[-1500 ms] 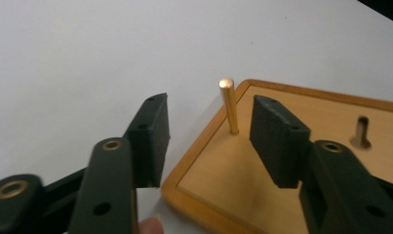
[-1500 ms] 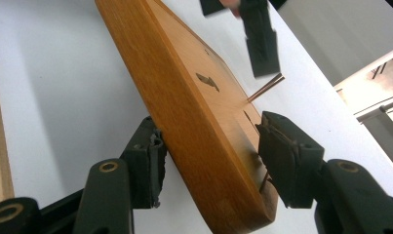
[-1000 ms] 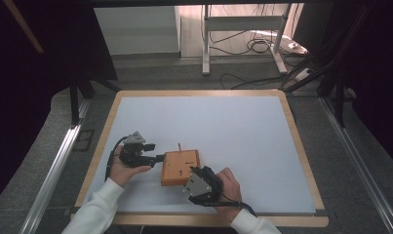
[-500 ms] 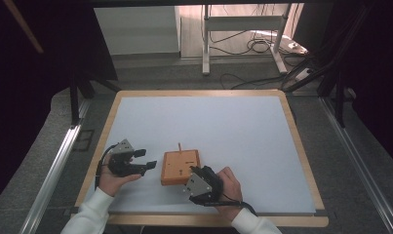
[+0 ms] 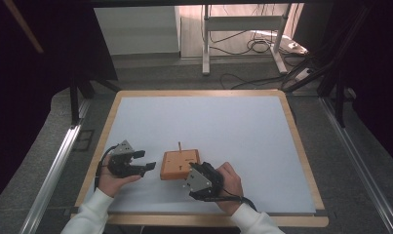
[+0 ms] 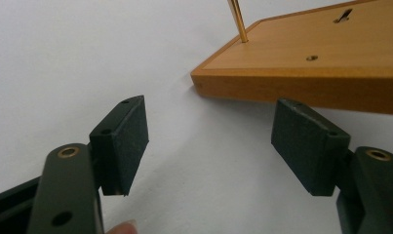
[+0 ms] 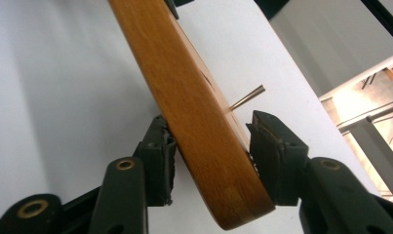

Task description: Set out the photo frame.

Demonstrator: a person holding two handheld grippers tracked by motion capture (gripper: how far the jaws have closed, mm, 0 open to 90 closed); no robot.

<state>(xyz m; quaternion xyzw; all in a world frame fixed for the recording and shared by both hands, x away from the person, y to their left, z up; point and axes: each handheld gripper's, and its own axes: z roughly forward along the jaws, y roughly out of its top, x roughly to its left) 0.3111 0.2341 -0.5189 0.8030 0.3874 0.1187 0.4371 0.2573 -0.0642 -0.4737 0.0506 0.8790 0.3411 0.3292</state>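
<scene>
— Where do we stand?
— Our right hand-held gripper has just been closing on the block, and its pads now pinch the near edge. The block lies on the tabletop, pin upright.
— And our left hand-held gripper?
— Spread, empty, just beside the block. Gripping looks done; moving it is likely what's left.

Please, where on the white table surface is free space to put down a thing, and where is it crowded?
Free: the whole far half of the table, beyond the wooden block, and the right side toward the wooden rim. Crowded: the near edge, where the left gripper and right gripper flank the block.
</scene>
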